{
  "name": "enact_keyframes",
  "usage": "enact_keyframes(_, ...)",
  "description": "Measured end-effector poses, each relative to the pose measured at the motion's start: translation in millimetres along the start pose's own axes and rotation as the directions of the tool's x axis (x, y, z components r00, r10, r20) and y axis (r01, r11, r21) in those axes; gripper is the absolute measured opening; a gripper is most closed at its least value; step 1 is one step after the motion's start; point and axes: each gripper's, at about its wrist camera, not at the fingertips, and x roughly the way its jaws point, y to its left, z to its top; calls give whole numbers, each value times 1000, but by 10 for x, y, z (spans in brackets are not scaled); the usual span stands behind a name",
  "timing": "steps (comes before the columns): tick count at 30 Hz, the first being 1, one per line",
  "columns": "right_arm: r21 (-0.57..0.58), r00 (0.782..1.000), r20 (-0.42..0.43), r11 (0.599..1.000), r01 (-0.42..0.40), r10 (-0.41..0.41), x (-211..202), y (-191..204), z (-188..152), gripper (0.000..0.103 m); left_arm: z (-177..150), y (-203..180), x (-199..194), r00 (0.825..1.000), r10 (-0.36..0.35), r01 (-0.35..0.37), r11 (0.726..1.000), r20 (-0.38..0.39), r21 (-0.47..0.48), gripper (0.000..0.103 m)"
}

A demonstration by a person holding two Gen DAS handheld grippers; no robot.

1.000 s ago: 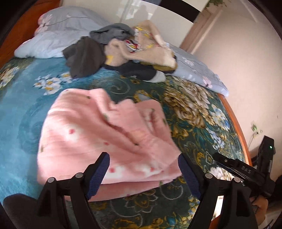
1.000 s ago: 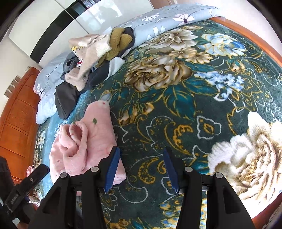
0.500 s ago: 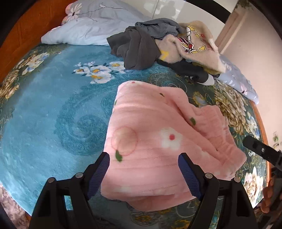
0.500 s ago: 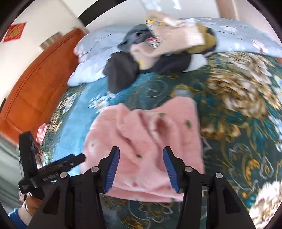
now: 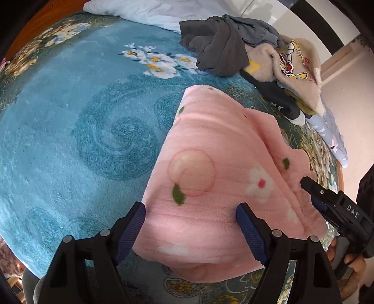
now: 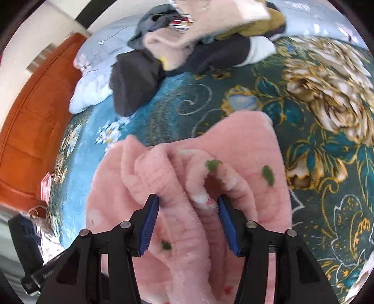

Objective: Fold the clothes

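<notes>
A pink fleece garment (image 5: pixel 222 152) with flower and peach prints lies rumpled on the bed. In the left wrist view my left gripper (image 5: pixel 190 208) hangs open over its near edge, both blue pads apart from the cloth. My right gripper (image 5: pixel 327 201) reaches in from the right over the garment's bunched side. In the right wrist view the pink garment (image 6: pixel 163 168) shows thick folds running between the pads of my right gripper (image 6: pixel 188 205). Its jaws are opening, and the pads do not visibly press on the folds. The left gripper (image 6: pixel 42 273) is at the lower left edge.
A pile of grey, beige and dark clothes (image 5: pixel 233 46) lies further up the bed, beside a pale pillow (image 5: pixel 152 11). The teal floral blanket (image 5: pixel 70 128) covers the bed. An orange wooden headboard (image 6: pixel 28 117) stands at the left. A hand (image 5: pixel 350 264) holds the right gripper.
Both grippers have swung over the pink garment and come lower and closer. The right one moved from the bare blanket onto the garment's bunched folds. The garment lies as before.
</notes>
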Motion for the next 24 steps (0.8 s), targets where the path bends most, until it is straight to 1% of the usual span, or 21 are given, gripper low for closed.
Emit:
enact_keyframes(3, -74, 999, 7, 997, -31, 31, -11, 118, -20, 55, 1, -4, 5, 1000, 3, -3, 1000, -2, -1, 83)
enact_keyframes(4, -82, 1000, 6, 996, -28, 28, 2, 122, -19, 55, -4, -19, 5, 1000, 7, -7, 1000, -3, 6, 83)
enact_keyframes(7, -135, 1000, -11, 991, 4, -6, 65, 183, -22, 50, -11, -67, 16, 1000, 21, -21, 999, -9, 31, 83)
enact_keyframes(9, -199, 999, -17, 979, 43, -47, 112, 260, -38, 50, -13, -82, 25, 1000, 23, -23, 999, -13, 37, 83)
enact_keyframes(10, -214, 997, -32, 975, 61, -69, 163, 261, -38, 51, -9, -81, 25, 1000, 22, -21, 999, -13, 37, 83)
enact_keyframes(11, -210, 995, -52, 975, 76, -88, 217, 236, -37, 51, -6, -74, 21, 1000, 18, -17, 999, -14, 34, 83)
enact_keyframes(13, -159, 993, -83, 985, 71, -85, 280, 142, -25, 52, -2, -47, 13, 1000, 8, -8, 1000, -12, 22, 83)
enact_keyframes(15, -94, 997, -64, 995, 27, -33, 195, 83, -5, 44, -2, -14, -1, 1000, -6, 6, 1000, -7, 6, 83)
enact_keyframes(16, -63, 999, -49, 998, 4, -7, 136, 60, 8, 27, -3, -2, -11, 1000, -13, 13, 1000, -3, 0, 83)
enact_keyframes(17, -34, 999, -34, 999, -25, 23, 70, 41, 26, 20, -4, 5, -26, 1000, -22, 22, 1000, 4, -3, 83)
enact_keyframes(19, 13, 993, 1, 993, -117, 117, -129, 22, 100, 18, -3, 6, -50, 999, -45, 45, 999, 11, 0, 83)
enact_keyframes(20, 27, 983, 35, 984, -178, 177, -286, 5, 139, 18, -1, 2, -50, 998, -58, 58, 998, 6, 5, 83)
enact_keyframes(22, 40, 955, 106, 959, -281, 275, -605, -46, 191, 18, 5, -9, -41, 996, -91, 91, 996, -9, 14, 83)
enact_keyframes(23, 44, 947, 132, 953, -300, 292, -733, -89, 217, 18, 7, -15, -19, 992, -119, 120, 993, -28, 17, 83)
enact_keyframes(24, 54, 945, 145, 951, -303, 293, -801, -144, 245, 18, 9, -23, 1, 989, -140, 141, 990, -43, 20, 83)
